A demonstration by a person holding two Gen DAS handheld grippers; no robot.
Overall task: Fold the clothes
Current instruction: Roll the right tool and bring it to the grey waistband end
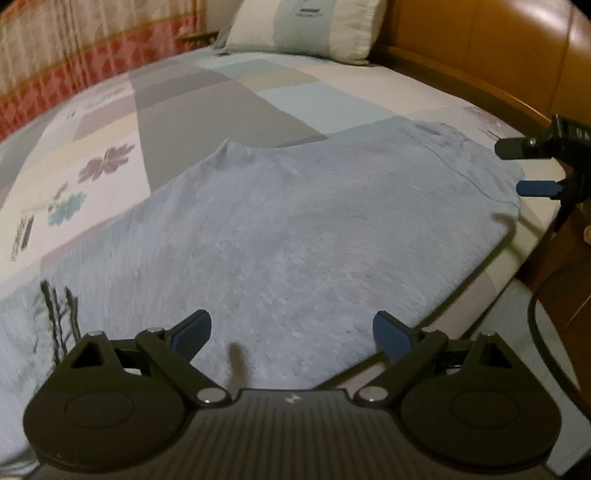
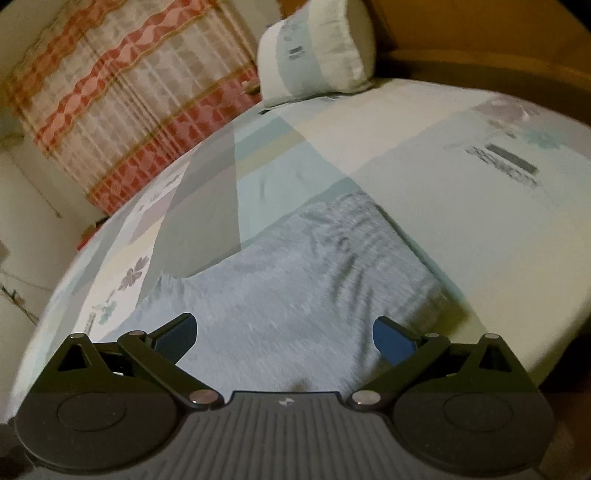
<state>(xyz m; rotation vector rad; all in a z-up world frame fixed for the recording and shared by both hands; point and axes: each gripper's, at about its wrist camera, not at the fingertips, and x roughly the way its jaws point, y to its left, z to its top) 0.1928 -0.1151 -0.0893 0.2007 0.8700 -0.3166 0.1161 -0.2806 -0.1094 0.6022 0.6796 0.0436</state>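
A soft, nubbly blue garment point(image 1: 295, 221) lies spread flat on the patchwork bedsheet point(image 1: 110, 147), filling mid-frame. The left gripper point(image 1: 291, 332) and the right gripper point(image 2: 284, 332) hover above it, fingers wide, holding nothing.

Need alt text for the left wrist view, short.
A light blue garment lies spread flat on a patchwork bedspread, with the left gripper above its near edge, jaws wide open. The right gripper enters at the right edge; a pillow sits behind.
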